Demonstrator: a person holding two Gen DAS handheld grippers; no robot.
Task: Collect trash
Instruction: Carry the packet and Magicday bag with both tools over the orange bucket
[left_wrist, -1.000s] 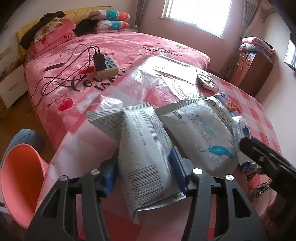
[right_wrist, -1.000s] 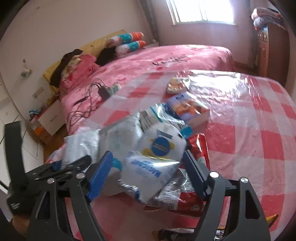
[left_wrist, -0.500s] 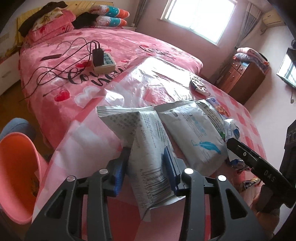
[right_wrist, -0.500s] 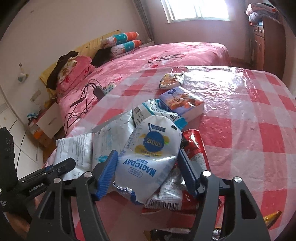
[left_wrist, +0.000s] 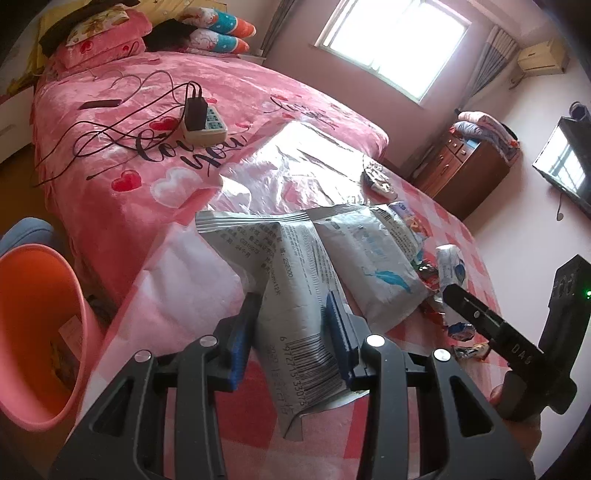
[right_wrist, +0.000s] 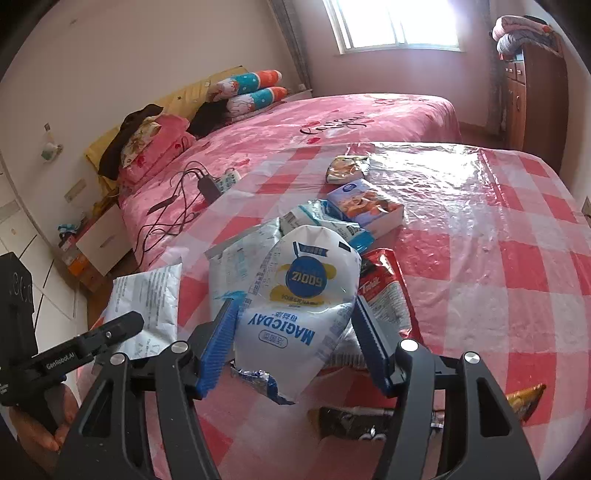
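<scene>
Jaws: left gripper (left_wrist: 293, 330) clamps one grey pouch (left_wrist: 291, 291); right gripper (right_wrist: 295, 332), closing, pinches one white bag (right_wrist: 299, 295).

Orange bin (left_wrist: 33, 332): cut off by the left edge, its contents too dim to identify. Dark wrapper (right_wrist: 351, 424): partly hidden behind the right gripper's frame. Small wrappers (left_wrist: 461, 332): partly hidden by the right gripper's finger; print illegible.
</scene>
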